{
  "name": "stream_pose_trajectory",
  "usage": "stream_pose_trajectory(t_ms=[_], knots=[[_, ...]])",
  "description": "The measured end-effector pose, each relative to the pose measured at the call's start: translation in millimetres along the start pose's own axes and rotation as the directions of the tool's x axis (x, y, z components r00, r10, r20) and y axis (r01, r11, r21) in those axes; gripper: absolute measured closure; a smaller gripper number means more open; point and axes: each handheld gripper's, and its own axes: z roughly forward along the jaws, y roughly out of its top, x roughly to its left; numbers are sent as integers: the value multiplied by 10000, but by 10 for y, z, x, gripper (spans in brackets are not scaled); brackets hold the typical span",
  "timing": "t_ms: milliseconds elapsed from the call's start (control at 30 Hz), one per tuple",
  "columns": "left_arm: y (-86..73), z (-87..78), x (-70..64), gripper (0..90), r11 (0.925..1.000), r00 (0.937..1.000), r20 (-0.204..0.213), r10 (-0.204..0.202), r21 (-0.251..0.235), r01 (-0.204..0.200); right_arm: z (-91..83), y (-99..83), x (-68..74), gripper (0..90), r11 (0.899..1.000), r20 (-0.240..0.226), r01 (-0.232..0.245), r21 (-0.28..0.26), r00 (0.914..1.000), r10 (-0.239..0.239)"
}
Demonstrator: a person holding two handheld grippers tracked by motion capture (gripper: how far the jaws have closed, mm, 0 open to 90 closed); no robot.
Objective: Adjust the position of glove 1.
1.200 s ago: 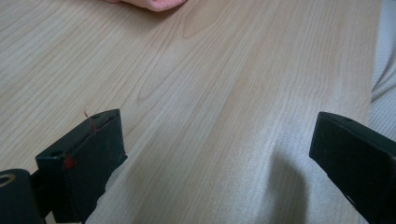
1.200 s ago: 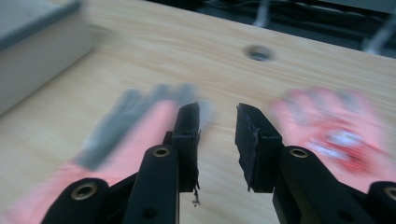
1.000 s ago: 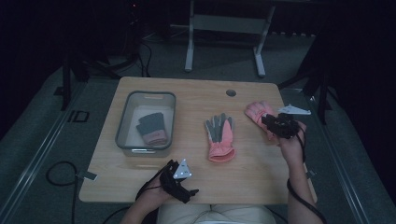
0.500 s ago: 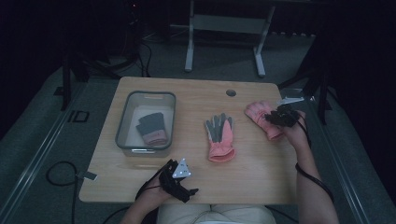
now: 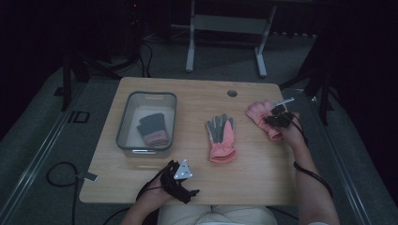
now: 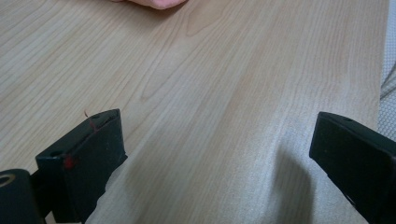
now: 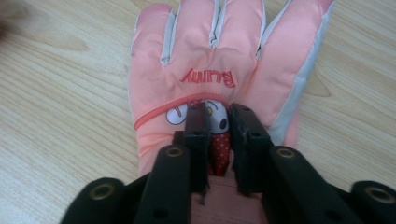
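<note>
Dark surroundings and grey carpet are seen around a light wooden desk [image 5: 197, 96], beyond which the legs of a metal stand [image 5: 225, 42] are set at twelve o'clock. At about nine o'clock on the desk a clear plastic bin [image 5: 126, 123] is placed, and a grey glove with a pink cuff [image 5: 152, 129] is laid inside it. Near the centre a second glove [image 5: 221, 138], grey-palmed with a pink cuff, is laid flat with its fingers directed toward twelve o'clock. At about three o'clock, near the desk's edge, a pink glove [image 7: 219, 60] is spread on the wood, and the word "Bunny" and a small cartoon patch are seen on its back in the right gripper view. The right tongs [image 7: 218, 121] are brought nearly together over that patch, with a fold of the pink glove pinched between the jaws; in the high view they are found at the same glove, held by the person's right hand [image 5: 292, 133]. The left tongs [image 6: 217, 154] are held wide apart just above bare wood at about six o'clock, with nothing between them, and a pink edge is glimpsed at the top of the left gripper view. A round hole [image 5: 232, 93] is cut in the desk near one o'clock.
</note>
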Motion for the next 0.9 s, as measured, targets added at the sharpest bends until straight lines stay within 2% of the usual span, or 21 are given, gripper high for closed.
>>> stream_pose_trajectory(t_ms=[133, 200, 267, 333, 367, 400, 433, 467, 567, 600, 633, 700, 767, 833, 900], knots=[[0, -4, -1, 30, 10000, 10000, 0, -25, -39, 25, -13, 17, 23, 811, 9996, 244, -262, 50, 9994, 261], [-1, -1, -8, 30, 9999, 9999, -138, 40, -101, -41, -46, 31, 48, 841, 9988, 394, -496, 52, 9980, 494], [-1, -4, -5, 30, 10000, 9999, -103, 13, -98, -14, -121, 62, 93, 859, 9962, 577, -867, 2, 9946, 865], [-4, -5, -6, 30, 9999, 10000, -80, -12, -105, 12, -239, 97, 133, 861, 9914, 505, -1290, -216, 9902, 1299], [-4, -5, -6, 30, 9999, 10000, -80, -12, -105, 12, -239, 97, 133, 861, 9914, 505, -1290, -216, 9902, 1299], [-3, -5, -3, 30, 10000, 10000, -60, -15, -89, 15, -312, 115, 161, 861, 9874, 553, -1515, -448, 9865, 1539], [-3, -5, -2, 30, 9999, 10000, -53, -44, -132, 43, -502, 161, 234, 860, 9740, 613, -2056, -949, 9754, 2119], [-3, -4, -2, 30, 9999, 10000, -60, -51, -142, 50, -578, 177, 263, 860, 9672, 569, -2298, -1082, 9699, 2368], [1, -7, -6, 30, 9999, 9999, -103, -14, -158, 13, -813, 181, 375, 860, 9449, 534, -2882, -1553, 9526, 2994], [2, -8, -7, 30, 9999, 9999, -110, 1, -148, -2, -813, 181, 375, 860, 9449, 534, -2882, -1553, 9526, 2994], [2, -9, -10, 30, 9999, 10000, -88, 0, -147, -1, -951, 166, 453, 859, 9329, 562, -3131, -1780, 9432, 3273], [1, -6, -9, 30, 9999, 10000, -79, -11, -127, 10, -1061, 131, 525, 860, 9195, 560, -3397, -1977, 9326, 3566], [1, -8, -3, 30, 9999, 10000, -79, -60, -151, 59, -1135, 73, 598, 860, 9114, 598, -3566, -2055, 9249, 3754], [1, -15, 1, 30, 9997, 9999, -44, -124, -228, 123, -1194, -13, 655, 860, 8931, 535, -3932, -2185, 9090, 4134], [0, -17, 0, 30, 9997, 9999, -57, -113, -229, 112, -1225, -90, 726, 860, 8868, 558, -4074, -2181, 9020, 4281]])
